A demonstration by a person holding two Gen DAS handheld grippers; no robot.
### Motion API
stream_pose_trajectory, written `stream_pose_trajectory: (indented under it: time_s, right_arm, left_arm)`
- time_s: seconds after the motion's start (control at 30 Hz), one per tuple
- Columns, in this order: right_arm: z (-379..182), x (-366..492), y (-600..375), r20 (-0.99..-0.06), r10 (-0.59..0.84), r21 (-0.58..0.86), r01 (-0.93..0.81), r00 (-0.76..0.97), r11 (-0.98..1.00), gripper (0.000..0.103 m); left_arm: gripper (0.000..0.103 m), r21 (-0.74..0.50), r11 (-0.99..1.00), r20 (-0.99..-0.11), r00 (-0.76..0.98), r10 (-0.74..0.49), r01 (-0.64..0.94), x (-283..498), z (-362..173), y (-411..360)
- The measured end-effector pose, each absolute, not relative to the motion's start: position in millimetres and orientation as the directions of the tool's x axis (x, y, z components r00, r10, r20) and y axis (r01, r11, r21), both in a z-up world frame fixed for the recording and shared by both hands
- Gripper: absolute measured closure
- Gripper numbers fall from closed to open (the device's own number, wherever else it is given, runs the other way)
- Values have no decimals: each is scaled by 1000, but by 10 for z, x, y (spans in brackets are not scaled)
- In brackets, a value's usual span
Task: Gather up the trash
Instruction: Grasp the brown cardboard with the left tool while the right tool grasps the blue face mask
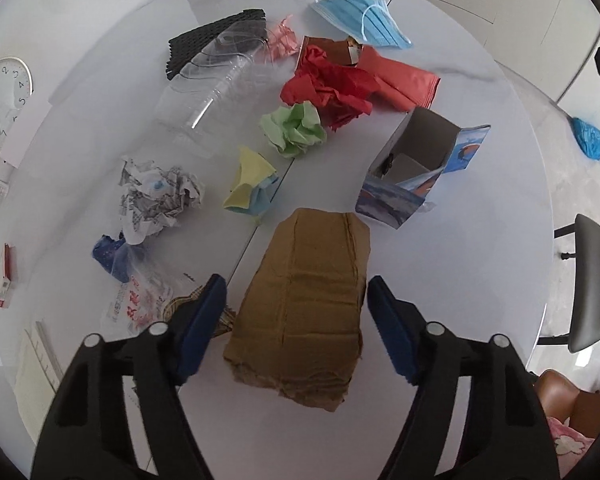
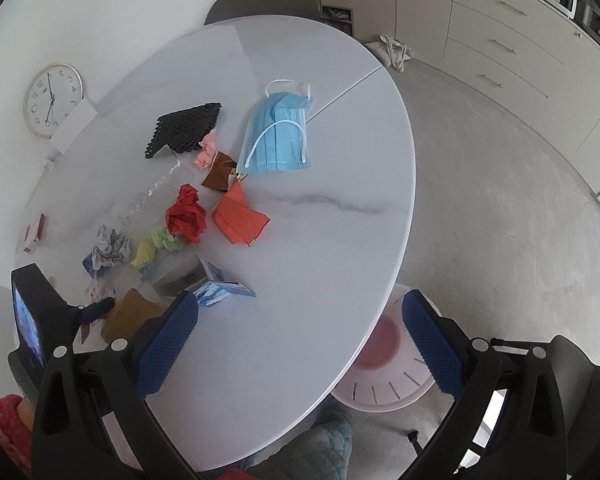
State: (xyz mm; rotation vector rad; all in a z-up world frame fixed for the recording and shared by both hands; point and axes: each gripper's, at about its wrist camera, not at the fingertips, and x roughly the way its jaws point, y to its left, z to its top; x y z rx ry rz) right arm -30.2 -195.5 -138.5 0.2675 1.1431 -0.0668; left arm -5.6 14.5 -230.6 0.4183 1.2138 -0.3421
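Note:
A flat piece of brown cardboard [image 1: 304, 300] lies on the white round table [image 1: 460, 272]. My left gripper [image 1: 296, 292] points down over it, one blue pad on each side with small gaps, so it is open. Beyond it lie yellow paper [image 1: 248, 184], a green paper ball [image 1: 294, 130], red crumpled paper [image 1: 328, 88], a newspaper ball [image 1: 156, 196], an open printed carton [image 1: 420, 164] and a blue face mask [image 1: 364, 20]. My right gripper [image 2: 300, 300] hangs open and empty over the table's near edge [image 2: 380, 320], above a white bin [image 2: 384, 380].
A clear plastic container [image 1: 208, 96], a black mesh mat [image 1: 216, 40], an orange napkin [image 1: 404, 80] and a printed plastic bag [image 1: 136, 300] also lie on the table. A clock [image 2: 52, 104] leans against the wall. A dark chair [image 1: 592, 280] stands at the right, and drawers [image 2: 508, 48] line the far wall.

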Motion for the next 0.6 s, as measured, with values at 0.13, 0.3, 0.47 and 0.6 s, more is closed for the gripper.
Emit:
stream_pose_trajectory:
  time_s: [0.13,0.3,0.47,0.6]
  right_arm:
    - [-1416,-244,-1867,-903,69,162,188,424,969,2]
    - [-1459,156,-1820,-886,68,159,163,458,974,2]
    - [-1691,999,-1990,-877,107,219,192,469,957,5]
    - [-1975,1596,-2182,-889,119,256,264,442,930,9]
  left_arm:
    - [56,81,874,-953,293,-73,479,-48,-2318,208]
    - [59,-11,885,-943,289,-164,466,-59,-2142,361]
    - [59,-12,875,-919,340,-201,484,-171,-1838,466]
    - [59,-1,872,-904,372,-210,489,-180,-1646,556]
